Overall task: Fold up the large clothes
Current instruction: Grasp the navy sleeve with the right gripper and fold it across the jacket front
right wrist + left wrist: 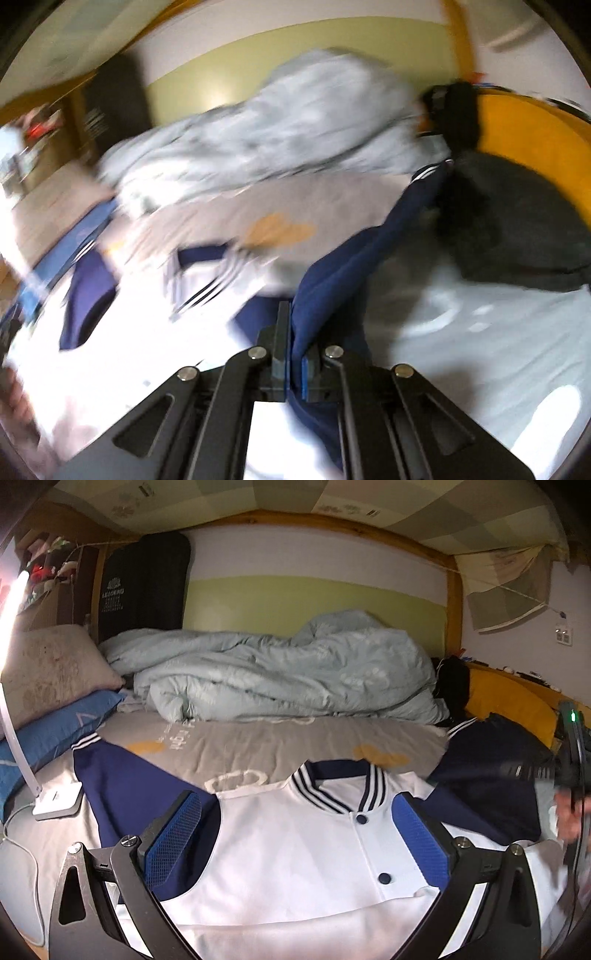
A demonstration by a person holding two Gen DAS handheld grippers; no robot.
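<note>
Now, through my left wrist camera, my left gripper (297, 843) stands wide, its blue mesh-textured pads (175, 840) clear of the cloth, nothing pinched between them. Below it lies the jacket (295, 853): a smooth white body, navy sleeves, a ribbed striped collar (334, 788) and two dark round snap buttons. It is spread flat on the grey printed bedsheet (266, 744). Beyond the jacket a crumpled pale blue quilt (280, 672) is heaped against the wall; left of the jacket sits a white lamp base (59, 801), with a blue pillow (48, 738) behind it. The jacket's hem is cut off by the lower edge, and its right sleeve is dark and hard to read.

Through my right wrist camera everything is smeared by motion. My right gripper (293, 363) is clamped on a fold of the jacket's navy sleeve (347, 266), which rises from the jaws in a soft ridge. Right of that sleeve a dark bundle (517, 229) shows, its shape unclear. The jacket's white body is a blurred glare to the left.
</note>
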